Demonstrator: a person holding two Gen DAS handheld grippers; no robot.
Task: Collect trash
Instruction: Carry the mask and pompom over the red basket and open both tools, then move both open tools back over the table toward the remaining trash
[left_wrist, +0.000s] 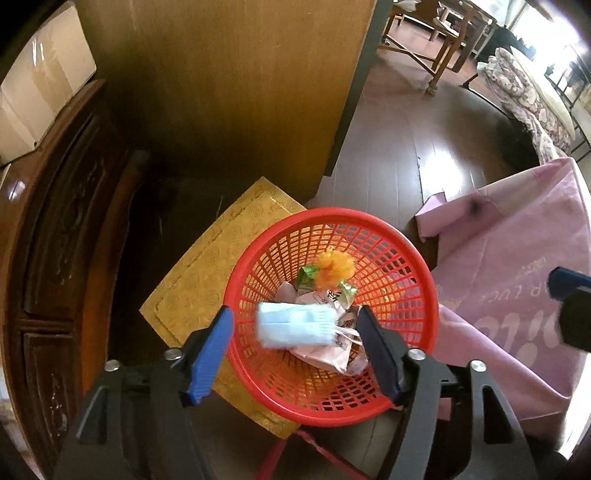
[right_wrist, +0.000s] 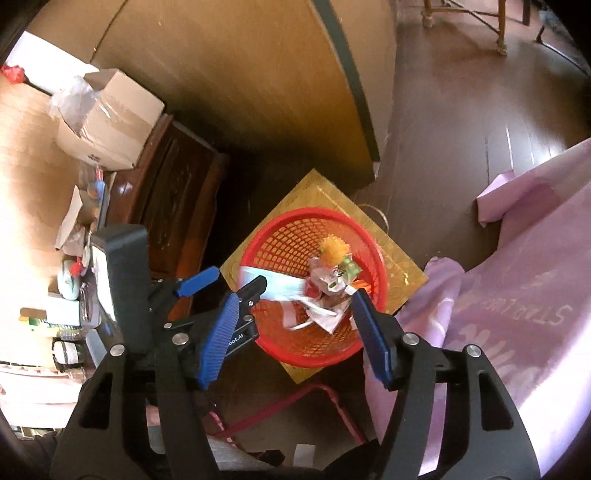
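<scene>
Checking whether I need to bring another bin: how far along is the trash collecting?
Done: wrappers and an orange pompom lie in the red basket. In hand: nothing; a blue face mask is blurred above the basket between the left gripper's open jaws. The right gripper is open too. No other trash shows.

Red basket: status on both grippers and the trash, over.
Left gripper open, right gripper open, both over the red basket. Blue face mask blurred between the left's fingers, untouched; wrappers already inside. Nothing in the way.

Red basket (left_wrist: 413, 258) sits on gold board (left_wrist: 207, 266) on floor (left_wrist: 406, 155)
</scene>
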